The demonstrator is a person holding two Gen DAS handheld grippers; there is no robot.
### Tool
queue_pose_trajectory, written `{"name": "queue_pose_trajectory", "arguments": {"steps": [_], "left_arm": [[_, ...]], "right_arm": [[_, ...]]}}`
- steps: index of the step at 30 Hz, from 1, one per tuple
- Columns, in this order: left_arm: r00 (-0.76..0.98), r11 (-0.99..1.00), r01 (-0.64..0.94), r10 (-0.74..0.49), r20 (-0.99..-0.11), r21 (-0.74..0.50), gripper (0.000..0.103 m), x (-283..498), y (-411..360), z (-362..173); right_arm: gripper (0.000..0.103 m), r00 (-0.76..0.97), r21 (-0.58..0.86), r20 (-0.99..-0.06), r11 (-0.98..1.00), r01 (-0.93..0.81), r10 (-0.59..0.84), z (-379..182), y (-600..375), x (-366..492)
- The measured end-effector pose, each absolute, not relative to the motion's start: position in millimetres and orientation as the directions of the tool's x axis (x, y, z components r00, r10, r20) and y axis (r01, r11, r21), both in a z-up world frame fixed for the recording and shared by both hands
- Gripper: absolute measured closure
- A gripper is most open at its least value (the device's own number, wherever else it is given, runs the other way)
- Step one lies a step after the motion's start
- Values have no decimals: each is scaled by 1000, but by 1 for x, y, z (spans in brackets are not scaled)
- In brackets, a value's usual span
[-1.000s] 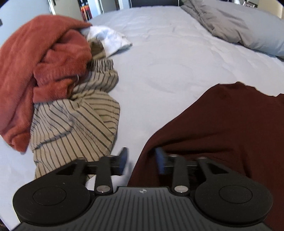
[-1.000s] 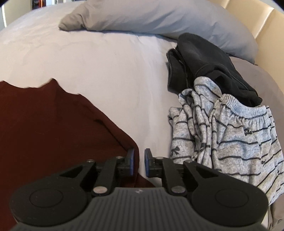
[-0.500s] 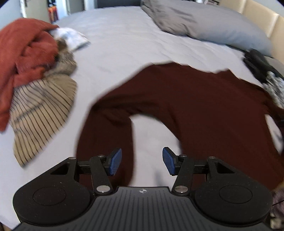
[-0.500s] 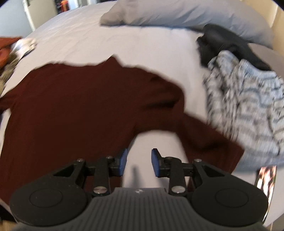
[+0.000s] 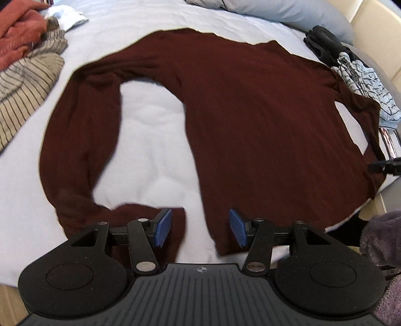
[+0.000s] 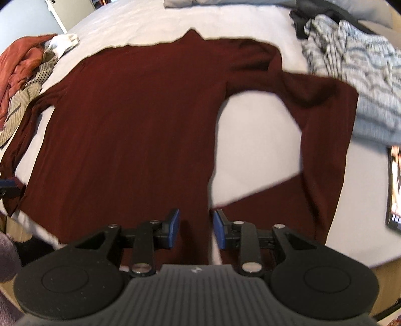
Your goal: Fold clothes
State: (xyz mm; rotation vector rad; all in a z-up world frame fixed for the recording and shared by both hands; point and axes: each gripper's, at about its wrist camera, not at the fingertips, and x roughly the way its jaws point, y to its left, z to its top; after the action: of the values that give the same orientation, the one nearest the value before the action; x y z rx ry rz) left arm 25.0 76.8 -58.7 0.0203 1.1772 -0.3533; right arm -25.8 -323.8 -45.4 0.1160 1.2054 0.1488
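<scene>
A dark maroon long-sleeved top (image 5: 250,120) (image 6: 130,130) lies spread flat on the white bed, both sleeves bent down toward the near edge. My left gripper (image 5: 200,228) hovers open above the gap between the left sleeve cuff and the hem corner, holding nothing. My right gripper (image 6: 195,228) hangs open, its fingers closer together, over the body's lower right edge beside the right sleeve (image 6: 323,155). Nothing is between its pads. The right gripper's tip shows at the right border of the left wrist view.
A rust-red garment (image 5: 17,32) and a beige striped one (image 5: 22,85) are heaped at the left. Grey striped clothing (image 6: 361,82) and a black garment (image 5: 323,40) lie at the right, near grey pillows (image 5: 288,12). A purple fuzzy fabric (image 5: 381,240) sits off the near edge.
Both grippers have pulled back from the top's shoulders toward the near edge of the bed, so the whole top is in view. Both have opened wider, the left more.
</scene>
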Motion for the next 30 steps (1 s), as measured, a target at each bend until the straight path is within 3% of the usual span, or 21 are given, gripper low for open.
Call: {"name": "queue_pose_trajectory", "arguments": {"steps": [10,11,13,14,15,17,30], "left_arm": [[274,939,301,-250,-929,-163,57,15,60,-81],[276,939,304,-247,-929,-159,60,15,59,-81],[281,940,302,-248,-927,-160,75,15,60,-80],[284,940,300,-250,-925,-162,80,15,62,-78],[285,939,299,-258,-923,-170,91,15,63,-77],[289,936,298,-274,-917,-185,99,14,64,-73],[336,937,263,-311,-889,-228,100,0,88,-34]], "right_arm": [[69,262,162,-949,985,-63,173,-73,-324,-40],[71,263,165,-948,984,-66,176,-72,-324,-40],[87,262,181,-945,981,-74,194,-70,-324,-40],[89,262,181,-945,980,-81,197,-69,-323,-41],[90,262,182,-944,979,-88,199,-69,-322,-41],[94,266,178,-944,980,-93,197,-66,-322,-42],[96,248,225,-939,972,-73,236,-46,-329,-53]]}}
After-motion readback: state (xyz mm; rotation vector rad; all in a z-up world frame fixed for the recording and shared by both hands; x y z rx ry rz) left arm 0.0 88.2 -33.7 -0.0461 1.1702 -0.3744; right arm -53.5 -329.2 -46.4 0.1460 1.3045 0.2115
